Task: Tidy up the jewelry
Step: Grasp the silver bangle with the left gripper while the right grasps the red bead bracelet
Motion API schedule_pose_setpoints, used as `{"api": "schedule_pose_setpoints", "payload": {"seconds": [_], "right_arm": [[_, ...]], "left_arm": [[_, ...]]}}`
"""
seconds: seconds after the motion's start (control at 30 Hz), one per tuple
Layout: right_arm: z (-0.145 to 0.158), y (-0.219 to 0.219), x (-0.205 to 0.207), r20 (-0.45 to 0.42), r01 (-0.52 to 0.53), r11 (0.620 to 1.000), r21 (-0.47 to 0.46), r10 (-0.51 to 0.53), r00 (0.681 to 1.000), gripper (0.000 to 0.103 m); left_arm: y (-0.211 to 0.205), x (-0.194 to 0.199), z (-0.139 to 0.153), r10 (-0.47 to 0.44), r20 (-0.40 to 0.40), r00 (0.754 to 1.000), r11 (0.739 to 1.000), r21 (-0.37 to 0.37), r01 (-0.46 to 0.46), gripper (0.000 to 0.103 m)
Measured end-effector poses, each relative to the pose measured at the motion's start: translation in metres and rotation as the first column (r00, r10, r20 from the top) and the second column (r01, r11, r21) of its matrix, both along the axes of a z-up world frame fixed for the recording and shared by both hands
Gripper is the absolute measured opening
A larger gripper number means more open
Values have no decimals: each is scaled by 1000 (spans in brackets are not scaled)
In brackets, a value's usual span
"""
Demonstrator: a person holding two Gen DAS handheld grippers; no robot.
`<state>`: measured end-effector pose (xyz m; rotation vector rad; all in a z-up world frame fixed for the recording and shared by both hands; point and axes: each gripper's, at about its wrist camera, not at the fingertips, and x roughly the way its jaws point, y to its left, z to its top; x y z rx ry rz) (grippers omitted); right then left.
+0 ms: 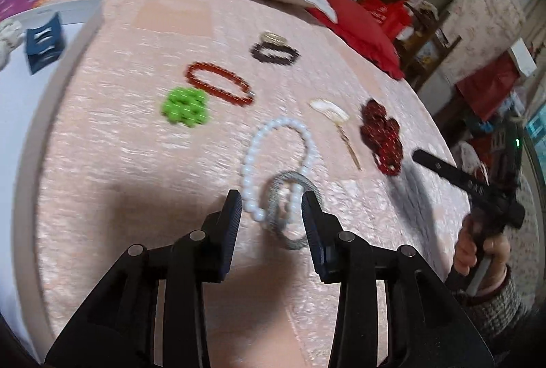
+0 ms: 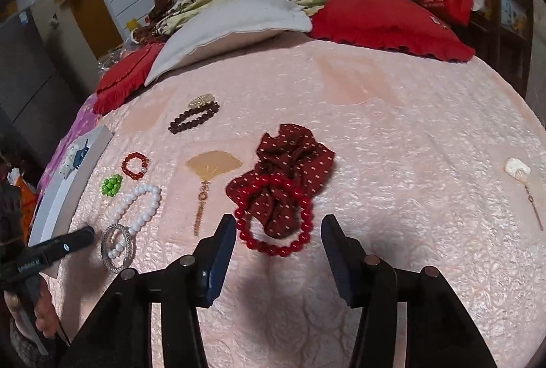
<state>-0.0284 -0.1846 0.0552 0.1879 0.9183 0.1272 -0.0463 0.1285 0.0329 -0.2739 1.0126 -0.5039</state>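
Observation:
Jewelry lies on a pink bedspread (image 1: 136,163). My left gripper (image 1: 272,200) is open, its fingers on either side of a silver bangle (image 1: 290,214) that overlaps a white pearl bracelet (image 1: 273,142). My right gripper (image 2: 278,224) is open just in front of a red bead bracelet (image 2: 273,217) lying on a dark red dotted scrunchie (image 2: 290,159). A green bead cluster (image 1: 186,105), an orange-red bracelet (image 1: 218,83), a dark bead bracelet (image 1: 274,54) and a gold piece (image 1: 273,37) lie further back.
A white tray (image 1: 27,88) with a blue clip (image 1: 44,40) sits at the left. A shell hairpin (image 1: 332,112) lies by the scrunchie (image 1: 382,136). Red cushions (image 2: 385,19) and a white pillow (image 2: 232,26) line the far edge. Another shell pin (image 2: 518,170) lies far right.

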Motion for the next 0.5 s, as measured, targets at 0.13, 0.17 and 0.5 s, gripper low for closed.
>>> {"api": "schedule_pose_setpoints", "payload": {"seconds": [0.13,0.17,0.5], "right_arm": [[-7,6,8,-3,3,1000,-24,-3,1000,50],[-11,6,10,-14,5,1000,-28,-6,1000,50],[-31,5,5,-62,-2,1000,28,3,998,46]], "left_arm": [[-12,0,-6,-36,-7,999,999,26,37,36],[-14,1,-8,-39,-12,999,999,30,39,36],[-20,7,-14,-40,-8,999,997,66,41,11]]}}
